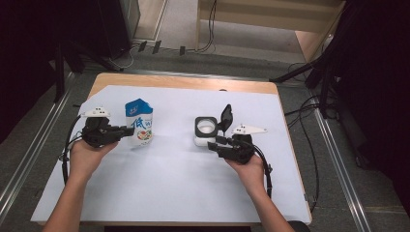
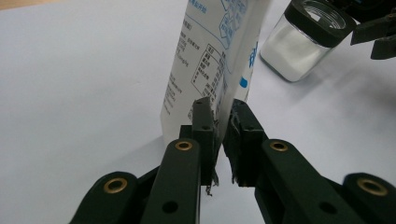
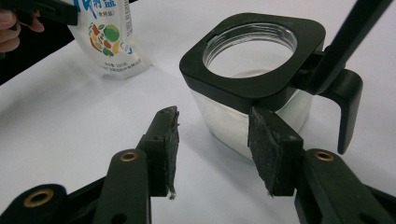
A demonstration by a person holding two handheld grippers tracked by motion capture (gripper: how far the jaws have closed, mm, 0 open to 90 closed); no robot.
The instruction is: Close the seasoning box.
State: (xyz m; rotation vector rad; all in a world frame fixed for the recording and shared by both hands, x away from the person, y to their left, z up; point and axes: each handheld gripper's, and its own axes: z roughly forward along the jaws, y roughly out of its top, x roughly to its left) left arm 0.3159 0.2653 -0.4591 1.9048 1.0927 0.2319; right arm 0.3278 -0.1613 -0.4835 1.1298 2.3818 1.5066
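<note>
Forearms enter the high view from 6 o'clock, 1 hand on each gripper. Left gripper (image 1: 126,130): jaws nearly together, flanking the side seam of the milk pouch (image 1: 139,123); whether the pads bite or merely brush the seam is hard to tell in the left gripper view. Right gripper (image 1: 212,142): jaws apart, pads clear of the glass jar (image 1: 205,131), which stands just beyond them at 12 o'clock in the right gripper view.

The pouch stands upright on the white sheet (image 1: 164,183), at 9 o'clock from the jar. The jar's hinged lid (image 1: 226,117) is tipped open toward 2 o'clock; white powder fills its lower part.

Judged step: securing the pouch for handling beside the jar. To do it well, pinch the seam squarely, high enough that the soft body does not fold, and bring the right pads onto the jar's flat walls, below the black collar.

Count: 1 pouch, 1 jar, 1 lid, 2 grippers, 1 sheet.
</note>
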